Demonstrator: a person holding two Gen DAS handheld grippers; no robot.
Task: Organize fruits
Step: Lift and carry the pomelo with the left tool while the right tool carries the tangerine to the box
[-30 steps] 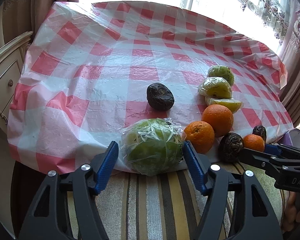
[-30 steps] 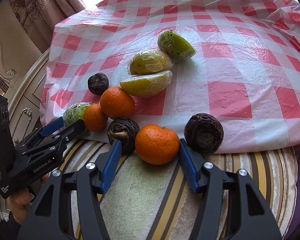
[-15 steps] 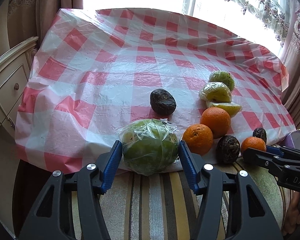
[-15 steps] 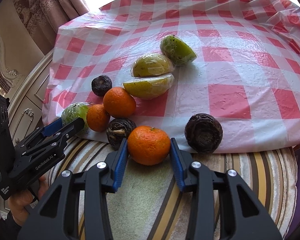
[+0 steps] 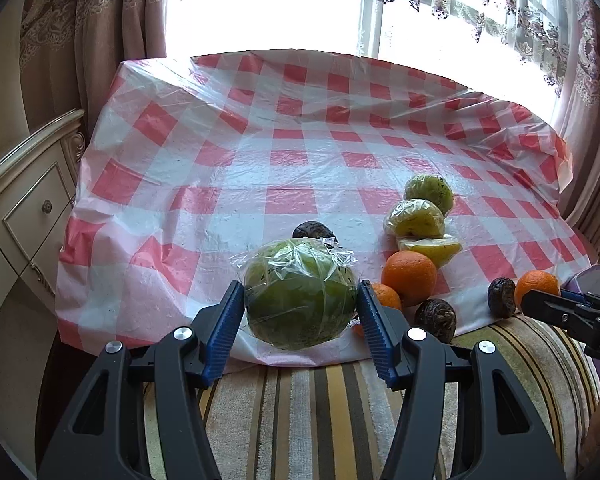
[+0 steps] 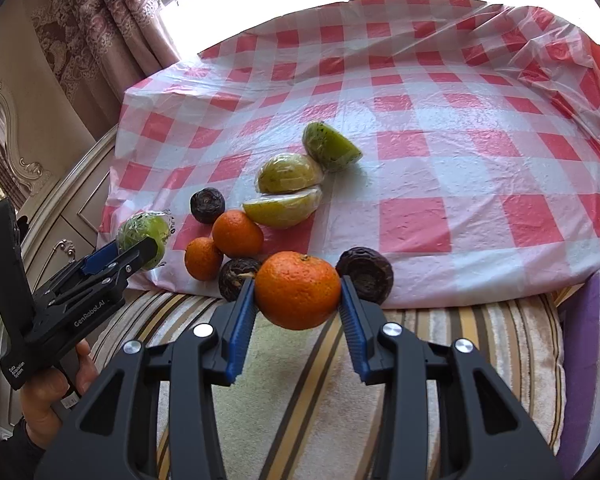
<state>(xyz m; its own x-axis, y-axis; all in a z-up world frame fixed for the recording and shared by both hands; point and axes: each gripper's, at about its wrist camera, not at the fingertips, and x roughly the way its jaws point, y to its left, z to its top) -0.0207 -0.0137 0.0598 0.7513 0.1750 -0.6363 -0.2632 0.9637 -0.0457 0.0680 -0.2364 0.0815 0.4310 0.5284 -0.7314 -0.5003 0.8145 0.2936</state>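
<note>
Grips: our left gripper (image 5: 300, 312) clenches wrapped green fruit (image 5: 300, 294); our right gripper (image 6: 298, 300) clenches tangerine (image 6: 298, 295) | both lifted above checked cloth (image 6: 460, 160) edge | beyond: oranges, dark fruits, wrapped halves

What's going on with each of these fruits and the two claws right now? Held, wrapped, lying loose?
Left claw: shut on the wrapped green fruit.
Wrapped green fruit: in plastic film, gripped.
Right claw: shut on the orange.
Orange: gripped between the blue pads.
Two other oranges: loose on the cloth, touching.
Three wrapped green pieces: lying in a row.
Dark wrinkled fruits: loose, unwrapped.
Checked cloth: spread, crinkled.
</note>
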